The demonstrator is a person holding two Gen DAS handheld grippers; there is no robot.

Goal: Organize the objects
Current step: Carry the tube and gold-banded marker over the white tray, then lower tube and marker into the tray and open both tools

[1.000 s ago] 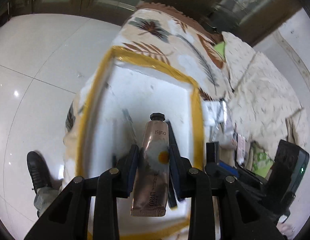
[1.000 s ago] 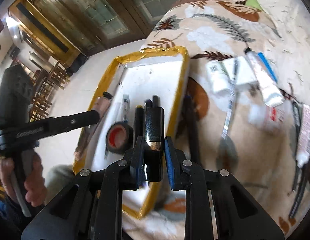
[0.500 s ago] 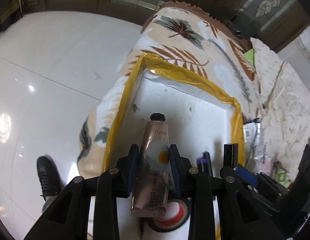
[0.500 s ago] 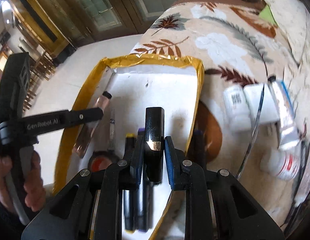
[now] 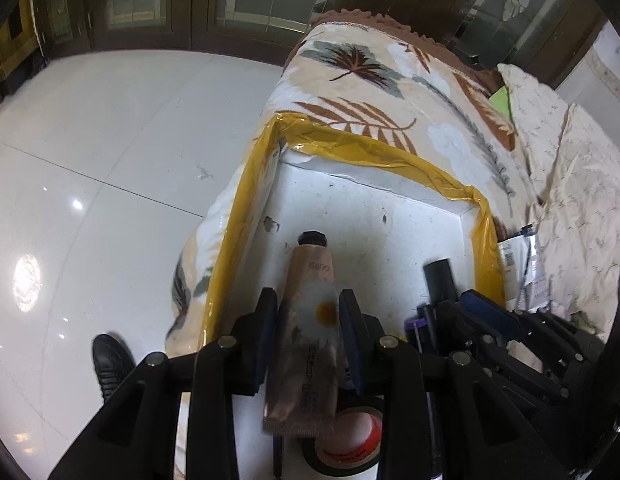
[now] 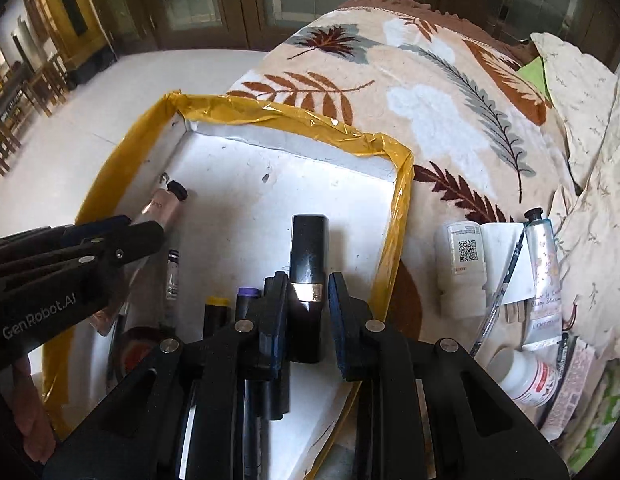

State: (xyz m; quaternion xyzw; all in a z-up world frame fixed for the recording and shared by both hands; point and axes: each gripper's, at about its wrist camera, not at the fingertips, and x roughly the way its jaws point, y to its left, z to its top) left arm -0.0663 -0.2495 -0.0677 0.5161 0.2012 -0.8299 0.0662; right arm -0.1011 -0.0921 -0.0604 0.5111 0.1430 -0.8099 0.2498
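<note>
The left hand-held gripper (image 5: 308, 332), marked "GenRobot.AI", has just loosened around a beige daisy-printed cream tube (image 5: 310, 320); the right hand-held gripper (image 6: 308, 320), at its three o'clock, has also just eased, its pads now apart from a black gold-banded lipstick case (image 6: 308, 276).

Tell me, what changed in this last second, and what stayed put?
Both grippers swung in over the yellow-rimmed tray and their jaws have just been opening. The left gripper eases off the daisy hand cream tube, the right gripper off the black lipstick. The tape roll, markers and bottles outside stayed.

leaf-print blanket (image 6: 429, 92), white tile floor (image 5: 110, 140), black shoe (image 5: 110, 360).
</note>
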